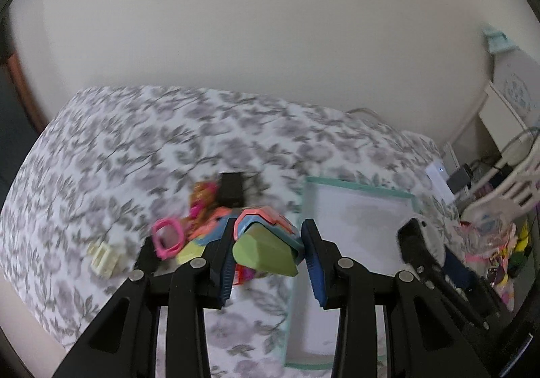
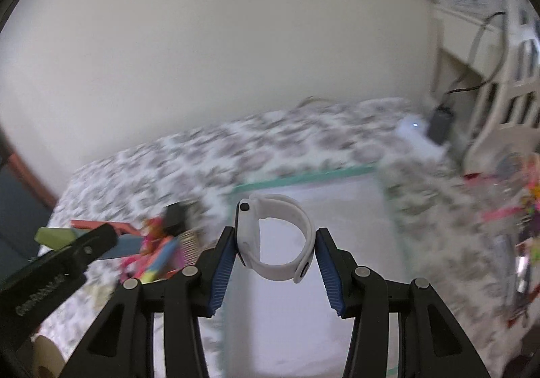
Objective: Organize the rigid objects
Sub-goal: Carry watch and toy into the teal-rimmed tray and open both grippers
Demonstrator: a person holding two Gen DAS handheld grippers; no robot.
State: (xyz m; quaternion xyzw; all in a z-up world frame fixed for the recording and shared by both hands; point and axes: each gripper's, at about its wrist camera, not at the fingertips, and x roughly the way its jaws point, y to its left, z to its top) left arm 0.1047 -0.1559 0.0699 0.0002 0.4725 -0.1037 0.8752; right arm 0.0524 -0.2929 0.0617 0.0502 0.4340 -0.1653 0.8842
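I have both tongs loaded above the bed point(image 1: 141, 142). My left tongs point(image 1: 268, 255) are clamped on a stack of flat toy pieces point(image 1: 266, 238), green, blue and coral, lifted beside the pile point(image 1: 202, 219) and the tray point(image 1: 354, 219). My right tongs point(image 2: 276, 244) pinch a white watch point(image 2: 273, 236) across its band loop, over the tray. The stack looks light and stiff but may shear sideways; I judge the band springy and slick, so gripping its case side is safer.
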